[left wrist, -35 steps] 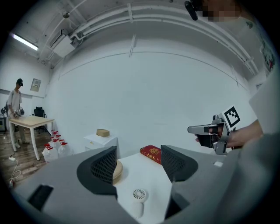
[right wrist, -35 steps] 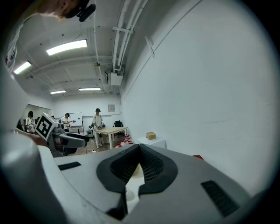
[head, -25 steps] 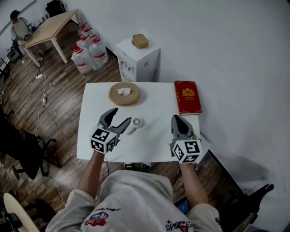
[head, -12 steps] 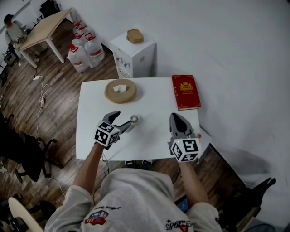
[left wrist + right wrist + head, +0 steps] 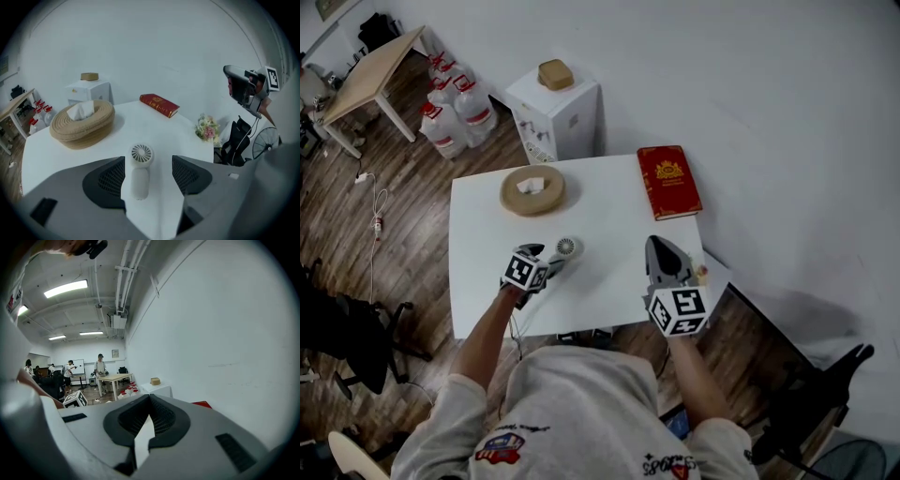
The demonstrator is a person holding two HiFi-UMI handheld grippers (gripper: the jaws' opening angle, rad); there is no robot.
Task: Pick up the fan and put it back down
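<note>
The pick-up looks about to begin. Low in the middle of the left gripper view, the left gripper [image 5: 147, 164] has its jaws apart around the white fan [image 5: 139, 173]. The fan lies on the table [image 5: 609, 225], its handle close against the left jaw. Next the jaws should close squarely on the handle, then lift. The right gripper [image 5: 149, 404] is pressed together and empty.

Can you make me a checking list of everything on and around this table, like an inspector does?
Surface: white table, no spills seen.
Job's things: fan lying on the table.
Clutter: woven basket holding a tissue; red book; small flowers at the table's corner.
Grippers: left gripper jaws apart either side of the fan, not closed on it; right gripper jaws together, nothing between.
Cables: one cable on the wooden floor.
Surroundings: white cabinet, water jugs, wooden table.
</note>
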